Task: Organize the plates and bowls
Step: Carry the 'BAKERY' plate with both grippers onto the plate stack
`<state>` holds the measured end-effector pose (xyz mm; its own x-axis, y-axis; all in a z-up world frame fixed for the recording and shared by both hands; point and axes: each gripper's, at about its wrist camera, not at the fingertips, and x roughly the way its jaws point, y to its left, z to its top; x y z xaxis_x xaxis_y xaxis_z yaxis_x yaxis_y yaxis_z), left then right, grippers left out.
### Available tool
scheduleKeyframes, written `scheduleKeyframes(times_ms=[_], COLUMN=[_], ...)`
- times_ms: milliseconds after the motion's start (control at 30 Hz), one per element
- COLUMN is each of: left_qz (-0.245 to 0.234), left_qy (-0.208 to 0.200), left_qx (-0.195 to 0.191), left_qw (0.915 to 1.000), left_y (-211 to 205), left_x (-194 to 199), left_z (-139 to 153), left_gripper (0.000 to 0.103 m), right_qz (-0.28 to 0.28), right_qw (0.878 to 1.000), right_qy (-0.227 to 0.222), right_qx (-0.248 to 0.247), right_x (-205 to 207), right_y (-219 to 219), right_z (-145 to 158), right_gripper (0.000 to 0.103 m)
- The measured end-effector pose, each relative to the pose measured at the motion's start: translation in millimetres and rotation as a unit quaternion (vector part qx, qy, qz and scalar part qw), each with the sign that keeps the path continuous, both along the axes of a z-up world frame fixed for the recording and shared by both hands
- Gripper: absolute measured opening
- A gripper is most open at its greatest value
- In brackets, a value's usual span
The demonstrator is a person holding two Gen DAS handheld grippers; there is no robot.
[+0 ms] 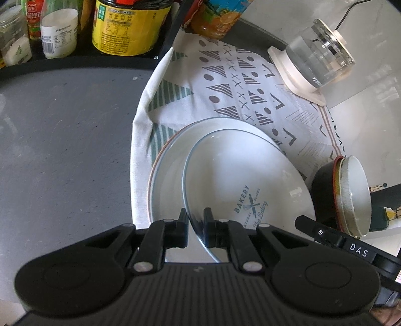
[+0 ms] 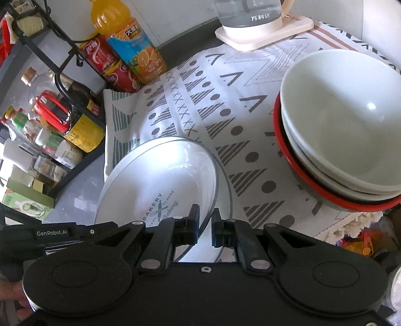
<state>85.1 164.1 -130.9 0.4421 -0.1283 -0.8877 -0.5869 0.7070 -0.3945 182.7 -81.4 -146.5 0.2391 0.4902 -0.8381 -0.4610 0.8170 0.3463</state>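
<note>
A white plate with a "BAKERY" print [image 1: 240, 180] is held tilted over another white plate [image 1: 170, 160] that lies on a patterned cloth [image 1: 233, 75]. My left gripper [image 1: 195, 223] is shut on the printed plate's near rim. In the right wrist view my right gripper [image 2: 205, 224] straddles the opposite rim of the same printed plate [image 2: 160, 175] with a small gap at each finger. A stack of bowls [image 2: 343, 125], pale ones nested in a red-rimmed dark one, stands on the cloth to the right; it also shows in the left wrist view [image 1: 351, 195].
A glass kettle on a cream base [image 2: 253, 15] stands at the cloth's far end. A black rack of sauce bottles and jars [image 2: 50, 130] and an orange drink bottle [image 2: 132, 47] line the left side. Grey countertop [image 1: 62, 138] lies left of the cloth.
</note>
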Motion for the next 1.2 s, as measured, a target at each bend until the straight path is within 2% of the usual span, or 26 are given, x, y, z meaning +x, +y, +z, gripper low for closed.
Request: scheduleKeyframes(times_ms=[467, 733, 1200], left_qz=[-0.001, -0.005, -0.028], left_qy=[0.013, 0.014, 0.016], left_qx=[0.02, 0.025, 0.045], left_qw=[0.9997, 0.9996, 0.9984], left_y=[2.2, 2.8, -2.8], left_x=[0.4, 1.7, 4.8], left_z=[-3.3, -5.2, -4.5], left_gripper=[0.009, 0.009, 0.009], right_qz=[0.005, -0.005, -0.031], right_qw=[0.999, 0.998, 0.997], right_qy=[0.031, 0.062, 0.07], right_qx=[-0.023, -0.015, 0.002], right_x=[-1.1, 1.0, -6.5], right_y=[10.8, 6.5, -7.3], right_z=[-14.1, -14.7, -5.7], right_gripper=[0.014, 0.015, 0.015])
